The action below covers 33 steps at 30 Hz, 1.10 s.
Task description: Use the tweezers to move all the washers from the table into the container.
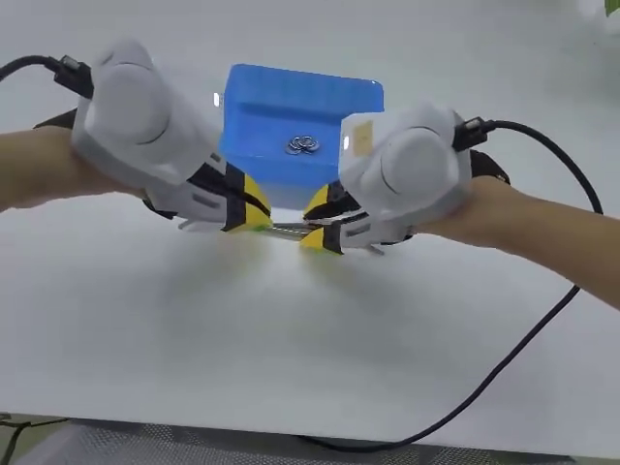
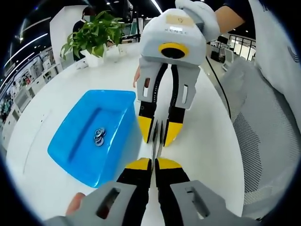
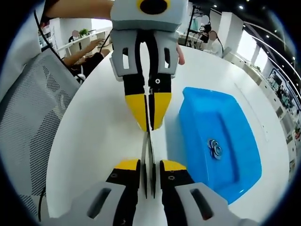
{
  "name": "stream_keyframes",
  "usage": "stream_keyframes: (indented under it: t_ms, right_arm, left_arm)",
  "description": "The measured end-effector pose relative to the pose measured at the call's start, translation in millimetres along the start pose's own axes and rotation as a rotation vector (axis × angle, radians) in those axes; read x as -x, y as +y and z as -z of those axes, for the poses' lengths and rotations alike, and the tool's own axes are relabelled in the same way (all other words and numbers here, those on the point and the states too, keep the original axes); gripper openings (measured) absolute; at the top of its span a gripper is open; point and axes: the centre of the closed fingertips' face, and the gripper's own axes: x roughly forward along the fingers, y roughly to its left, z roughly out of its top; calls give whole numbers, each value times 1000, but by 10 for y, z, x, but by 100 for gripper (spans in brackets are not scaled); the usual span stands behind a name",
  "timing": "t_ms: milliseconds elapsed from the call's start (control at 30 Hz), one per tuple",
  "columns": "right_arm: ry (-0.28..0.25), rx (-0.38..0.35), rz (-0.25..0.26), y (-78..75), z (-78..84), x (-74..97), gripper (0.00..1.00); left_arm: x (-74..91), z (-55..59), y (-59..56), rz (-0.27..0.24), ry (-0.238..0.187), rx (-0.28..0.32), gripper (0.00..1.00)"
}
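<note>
- The white desk (image 1: pixel 291 349) carries everything; a black cable trails across its near right part.
- The blue container (image 1: pixel 291 102) stands on the desk on the far side of the two claws, just behind them and open at the top.
- The left claw (image 1: pixel 254 211) comes in from the left, held in a hand. Its yellow-tipped jaws are drawn narrow and clamp one end of the tweezers (image 3: pixel 148 139).
- The right claw (image 1: pixel 320 231) comes in from the right and faces the left one tip to tip, close together. Its jaws are also narrow and hold the other end of the tweezers.
- The tweezers span the short gap between the two claws, low over the desk in front of the container, with both thin metal arms lying between the jaws.
- The washers (image 1: pixel 303 145) lie in a small cluster on the container's floor, touching one another.
</note>
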Motion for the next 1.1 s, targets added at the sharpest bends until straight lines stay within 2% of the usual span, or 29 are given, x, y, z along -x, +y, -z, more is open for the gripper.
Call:
stream_keyframes:
  t_ms: [67, 133, 200, 267, 300, 367, 400, 467, 533, 633, 667, 733, 767, 833, 900, 933, 967, 1033, 1100]
  right_arm:
    - [6, 26, 19, 21, 5, 37, 18]
    - [-10, 14, 28, 62, -13, 113, 18]
    - [-46, -36, 38, 127, -30, 223, 18]
    - [-73, -101, 42, 226, 6, 342, 21]
    - [-90, -146, 49, 285, 36, 418, 22]
    - [-116, -189, 73, 355, 79, 529, 23]
    - [-132, -221, 84, 424, 119, 607, 24]
    - [-127, -222, 133, 509, 236, 716, 25]
    - [-132, -256, 175, 576, 320, 788, 28]
    - [-230, -384, 243, 652, 299, 945, 40]
    - [-253, -392, 260, 664, 273, 1001, 44]
    - [-311, -372, 334, 649, 189, 1177, 55]
    - [-314, -365, 358, 636, 178, 1229, 60]
    - [-314, -326, 440, 545, 150, 1377, 72]
    - [-309, -287, 514, 440, 135, 1500, 84]
    - [-308, -276, 535, 406, 127, 1536, 88]
    - [-289, -273, 555, 370, 142, 1561, 91]
    - [-291, -266, 562, 359, 120, 1573, 96]
    - [-298, -261, 554, 356, 54, 1559, 100]
  left_arm:
    - [52, 6, 8, -15, 0, 8, 7]
    - [142, 2, -3, -36, -10, 19, 8]
    - [233, -46, -32, -62, -41, 10, 8]
    - [343, -87, -156, -64, -71, 30, 10]
    - [373, -95, -204, -64, -76, 36, 13]
    - [452, -140, -330, -63, -95, 58, 21]
    - [510, -182, -375, -82, -115, 52, 25]
    - [590, -231, -410, -112, -140, 54, 29]
    - [670, -259, -478, -130, -161, 72, 36]
    - [745, -286, -594, -156, -187, 76, 54]
    - [756, -289, -622, -163, -189, 80, 62]
    - [774, -290, -668, -186, -188, 89, 75]
    - [788, -286, -679, -198, -186, 85, 80]
    - [846, -283, -634, -255, -180, 58, 84]
    - [938, -339, -569, -311, -229, 109, 96]
    - [973, -369, -547, -324, -251, 120, 100]
    - [999, -376, -542, -327, -255, 120, 98]
    - [1033, -372, -541, -338, -246, 114, 100]
    - [1028, -362, -578, -323, -232, 109, 99]
